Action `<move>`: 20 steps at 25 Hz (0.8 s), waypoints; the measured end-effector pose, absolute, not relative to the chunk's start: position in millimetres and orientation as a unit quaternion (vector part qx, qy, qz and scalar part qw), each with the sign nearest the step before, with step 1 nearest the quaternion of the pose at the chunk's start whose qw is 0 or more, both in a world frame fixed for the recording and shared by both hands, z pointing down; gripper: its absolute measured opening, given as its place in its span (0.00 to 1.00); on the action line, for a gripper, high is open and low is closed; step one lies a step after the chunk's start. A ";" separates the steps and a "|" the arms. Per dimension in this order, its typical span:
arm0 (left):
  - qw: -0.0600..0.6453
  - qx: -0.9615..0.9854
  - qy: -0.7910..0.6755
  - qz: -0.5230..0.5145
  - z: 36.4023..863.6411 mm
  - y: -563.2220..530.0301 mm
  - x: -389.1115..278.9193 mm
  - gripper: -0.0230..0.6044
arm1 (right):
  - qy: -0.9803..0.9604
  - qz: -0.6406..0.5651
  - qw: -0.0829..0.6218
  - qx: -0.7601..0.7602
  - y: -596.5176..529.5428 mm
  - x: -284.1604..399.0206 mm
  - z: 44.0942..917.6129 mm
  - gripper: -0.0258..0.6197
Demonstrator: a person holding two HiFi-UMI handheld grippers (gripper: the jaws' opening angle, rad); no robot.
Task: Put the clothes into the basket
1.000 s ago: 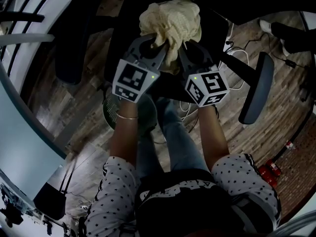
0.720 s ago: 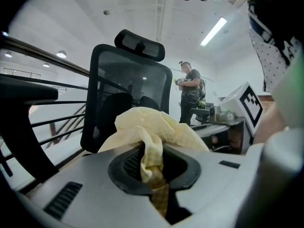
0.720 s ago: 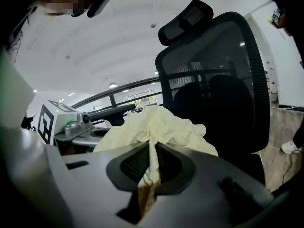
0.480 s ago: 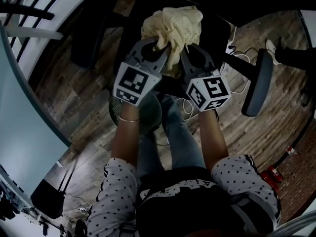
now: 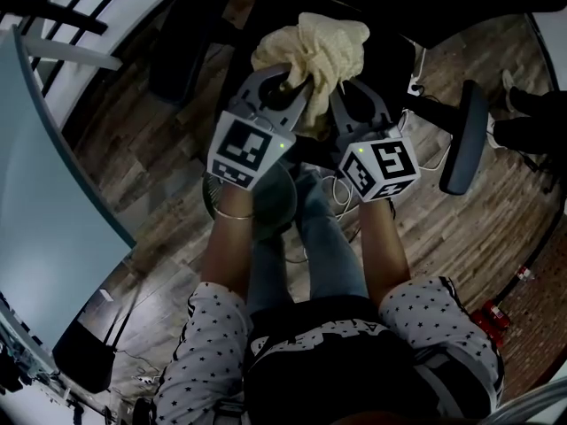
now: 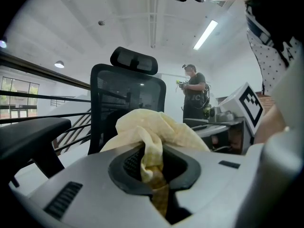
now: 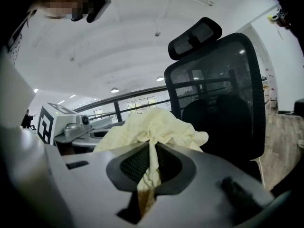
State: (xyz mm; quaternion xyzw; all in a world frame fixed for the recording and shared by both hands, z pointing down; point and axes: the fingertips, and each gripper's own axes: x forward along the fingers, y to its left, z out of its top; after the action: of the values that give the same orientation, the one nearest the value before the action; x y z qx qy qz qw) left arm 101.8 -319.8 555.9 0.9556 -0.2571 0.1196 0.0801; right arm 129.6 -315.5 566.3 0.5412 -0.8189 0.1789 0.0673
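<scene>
A pale yellow cloth (image 5: 314, 51) hangs bunched over the seat of a black office chair (image 5: 266, 11), held up by both grippers. My left gripper (image 5: 292, 82) is shut on a fold of the cloth (image 6: 152, 141), which runs down between its jaws. My right gripper (image 5: 341, 91) is shut on another fold of the same cloth (image 7: 154, 132). The two grippers sit side by side, close together, in front of the chair's mesh backrest (image 7: 223, 89). No basket shows in any view.
The chair's armrests (image 5: 465, 140) stick out on both sides. A round green object (image 5: 261, 206) lies on the wooden floor by the person's legs, near white cables (image 5: 332, 189). A person (image 6: 194, 91) stands beyond the chair. A railing (image 6: 28, 70) runs at left.
Both grippers have risen together with the cloth, which is lifted higher off the chair seat. The grip of both stays the same.
</scene>
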 end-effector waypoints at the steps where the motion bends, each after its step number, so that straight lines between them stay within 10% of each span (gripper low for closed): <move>1: 0.079 0.956 -0.258 0.118 554.0 -318.3 99.1 0.12 | -0.820 0.177 0.067 0.541 -313.9 126.9 564.3 0.11; 20: 0.042 0.954 -0.281 0.101 500.9 -289.2 35.5 0.11 | -0.836 0.150 0.046 0.526 -286.1 63.5 513.2 0.11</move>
State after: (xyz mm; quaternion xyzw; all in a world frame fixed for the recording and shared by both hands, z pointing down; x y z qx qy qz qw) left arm 35.5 -289.2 500.9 0.9535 -0.2808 0.1009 0.0420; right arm 63.5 -286.1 513.2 0.5265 -0.8355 0.1501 0.0463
